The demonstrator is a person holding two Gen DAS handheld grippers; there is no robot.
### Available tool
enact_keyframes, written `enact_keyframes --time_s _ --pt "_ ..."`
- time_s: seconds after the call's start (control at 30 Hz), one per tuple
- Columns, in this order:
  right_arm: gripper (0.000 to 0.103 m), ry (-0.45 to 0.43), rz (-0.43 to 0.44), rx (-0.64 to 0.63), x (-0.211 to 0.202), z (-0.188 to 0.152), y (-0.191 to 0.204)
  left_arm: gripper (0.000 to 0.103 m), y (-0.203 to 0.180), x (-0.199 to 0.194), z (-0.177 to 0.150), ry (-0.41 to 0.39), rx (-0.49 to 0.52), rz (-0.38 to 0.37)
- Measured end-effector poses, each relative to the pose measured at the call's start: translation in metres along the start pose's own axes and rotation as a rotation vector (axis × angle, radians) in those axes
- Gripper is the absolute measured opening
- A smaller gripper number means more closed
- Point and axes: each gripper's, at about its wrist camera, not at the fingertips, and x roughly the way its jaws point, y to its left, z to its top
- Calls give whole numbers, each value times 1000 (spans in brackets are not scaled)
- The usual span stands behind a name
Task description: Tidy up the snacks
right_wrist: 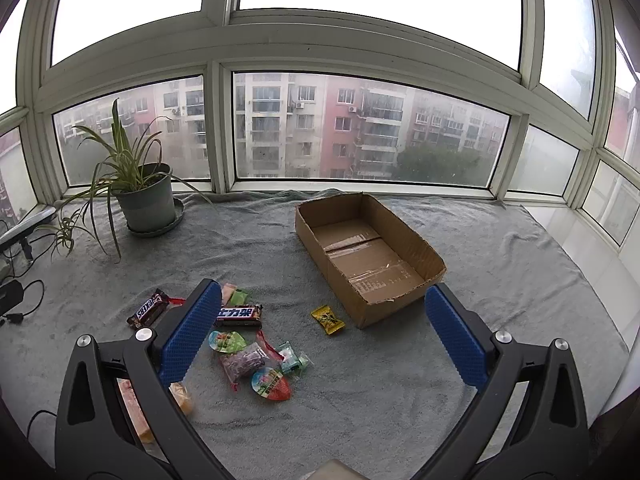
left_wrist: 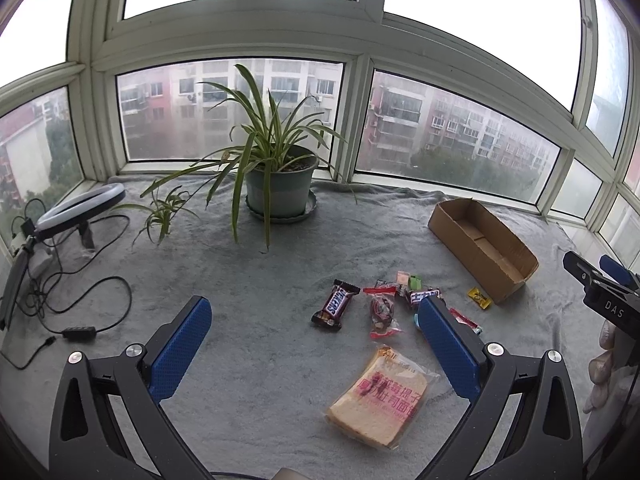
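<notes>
Snacks lie scattered on a grey blanket. A Snickers bar (left_wrist: 335, 305) (right_wrist: 149, 307), a second chocolate bar (right_wrist: 239, 315), a bagged bread slice (left_wrist: 380, 396), a yellow candy (right_wrist: 327, 319) (left_wrist: 479, 297), jelly cups (right_wrist: 271, 384) and several small sweets lie near an open, empty cardboard box (right_wrist: 368, 248) (left_wrist: 482, 248). My left gripper (left_wrist: 316, 340) is open above the blanket, the snacks between and ahead of its fingers. My right gripper (right_wrist: 324, 320) is open, hovering in front of the box and over the snacks. The right gripper also shows at the right edge of the left wrist view (left_wrist: 604, 292).
A potted spider plant (left_wrist: 276, 184) (right_wrist: 144, 196) stands at the back by the windows. A ring light (left_wrist: 82, 208) with cables (left_wrist: 80, 304) lies at the far left. The window ledge's white edge (right_wrist: 580, 232) runs on the right.
</notes>
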Motion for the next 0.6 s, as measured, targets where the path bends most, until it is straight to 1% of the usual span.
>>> enact_keyframes --time_s 0.3,0.37,0.43,0.5,0.57,0.6 --pt "103 25 13 -8 7 -3 4 102 1 7 -4 26 -2 -13" --pt "103 34 27 -12 8 -5 5 102 2 9 -6 35 -2 -20" --pt "103 52 58 -19 11 -10 6 102 3 13 -8 51 -2 -37" --pt "103 77 110 -21 16 -16 7 102 5 19 -10 82 -7 -77" --pt "103 125 204 -2 24 -24 7 102 8 26 -15 111 -16 -124" --pt "103 162 264 17 29 -28 7 102 10 31 -17 127 -22 -132"
